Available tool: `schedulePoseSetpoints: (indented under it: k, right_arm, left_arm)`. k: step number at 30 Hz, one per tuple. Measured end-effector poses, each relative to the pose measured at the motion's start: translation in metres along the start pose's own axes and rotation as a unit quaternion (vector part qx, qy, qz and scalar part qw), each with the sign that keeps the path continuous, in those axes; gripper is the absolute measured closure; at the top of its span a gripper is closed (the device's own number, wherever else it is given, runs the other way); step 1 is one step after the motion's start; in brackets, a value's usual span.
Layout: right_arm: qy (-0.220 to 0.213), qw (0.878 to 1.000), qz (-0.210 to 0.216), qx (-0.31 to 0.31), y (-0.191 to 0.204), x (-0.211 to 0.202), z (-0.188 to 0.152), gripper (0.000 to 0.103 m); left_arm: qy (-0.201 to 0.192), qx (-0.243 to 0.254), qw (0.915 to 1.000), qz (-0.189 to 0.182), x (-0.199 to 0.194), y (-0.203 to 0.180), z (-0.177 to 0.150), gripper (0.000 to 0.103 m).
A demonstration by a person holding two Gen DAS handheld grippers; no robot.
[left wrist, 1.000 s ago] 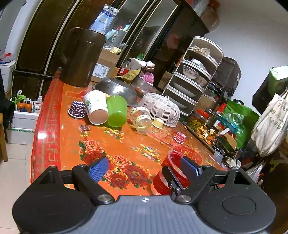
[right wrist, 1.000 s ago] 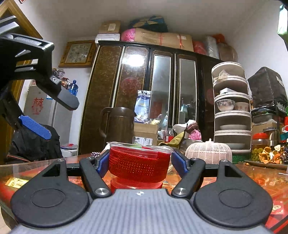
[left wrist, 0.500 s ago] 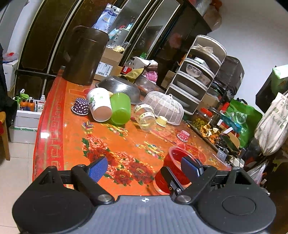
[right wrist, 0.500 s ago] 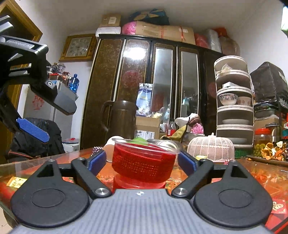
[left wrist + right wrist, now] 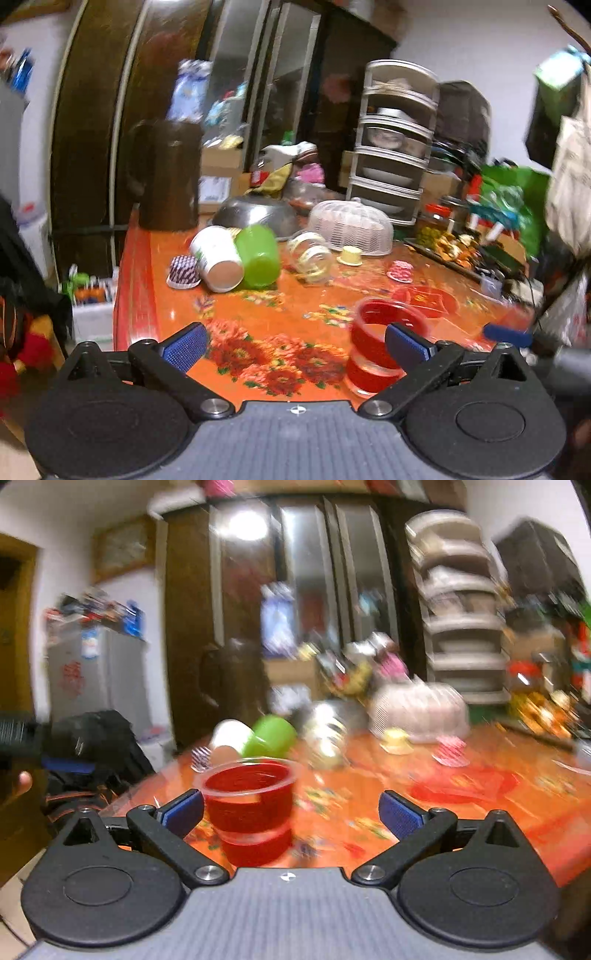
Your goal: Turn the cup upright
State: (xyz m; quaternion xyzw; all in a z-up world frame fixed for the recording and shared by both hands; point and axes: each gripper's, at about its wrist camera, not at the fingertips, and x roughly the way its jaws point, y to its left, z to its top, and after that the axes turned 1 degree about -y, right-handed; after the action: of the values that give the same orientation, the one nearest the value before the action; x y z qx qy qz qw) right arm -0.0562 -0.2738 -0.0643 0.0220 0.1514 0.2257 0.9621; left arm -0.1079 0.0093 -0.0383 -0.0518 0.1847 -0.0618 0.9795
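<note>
A red plastic cup (image 5: pixel 248 805) stands upright, mouth up, on the floral orange table (image 5: pixel 461 812). It also shows in the left wrist view (image 5: pixel 373 354). My right gripper (image 5: pixel 291 814) is open and empty; the cup stands just inside its left finger, apart from the pads. My left gripper (image 5: pixel 295 343) is open and empty above the table's near edge, with the cup just left of its right finger (image 5: pixel 408 343). A blue pad of the right gripper (image 5: pixel 508 334) shows at the right in the left wrist view. Both views are blurred.
A white paper cup (image 5: pixel 218 258), a green cup (image 5: pixel 258 254) and a glass jar (image 5: pixel 312 254) lie on their sides mid-table. Small cupcake cups (image 5: pixel 183 271), a steel bowl (image 5: pixel 255 216), a mesh food cover (image 5: pixel 351 227), a brown jug (image 5: pixel 166 175) and a tiered rack (image 5: pixel 395 147) stand behind.
My right gripper has opened wide, let go of the red cup and risen while pulling back. The cup now stands free on the table. My left gripper has swung, its view shifting.
</note>
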Motion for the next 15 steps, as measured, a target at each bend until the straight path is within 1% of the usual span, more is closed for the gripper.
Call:
schedulePoseSetpoints:
  k: [1,3,4,6,8,10,12,15]
  right_arm:
    - [0.024,1.000,-0.010,0.001,-0.002,-0.010,0.012,0.001]
    - [0.049,0.999,-0.018,0.012,-0.007,-0.031,0.030,0.001]
    - [0.055,0.998,-0.015,0.023,-0.009,-0.042,0.035,0.001]
    - [0.066,0.997,0.002,0.046,-0.011,-0.069,0.048,0.001]
    - [0.056,0.997,0.017,0.044,-0.010,-0.088,0.055,0.001]
    - [0.035,0.999,0.017,0.029,-0.003,-0.102,0.056,0.001]
    - [0.031,0.999,0.023,0.012,0.001,-0.099,0.056,0.001]
    - [0.062,0.997,0.049,0.010,-0.003,-0.072,0.050,0.001]
  left_arm:
    - [0.002,0.008,0.9999,-0.007,-0.006,-0.005,0.004,0.000]
    - [0.005,0.017,0.9994,-0.030,-0.024,-0.013,0.014,0.000]
    - [0.005,0.018,0.9990,-0.040,-0.032,-0.016,0.018,0.000]
    - [0.026,0.018,0.9983,-0.050,-0.046,-0.022,0.028,0.000]
    - [0.034,0.013,0.9970,-0.068,-0.058,-0.027,0.033,0.000]
    - [0.042,0.016,0.9962,-0.075,-0.063,-0.032,0.034,0.000]
    - [0.051,0.017,0.9962,-0.069,-0.060,-0.036,0.033,0.000]
    - [0.064,0.010,0.9960,-0.061,-0.048,-0.036,0.030,0.000]
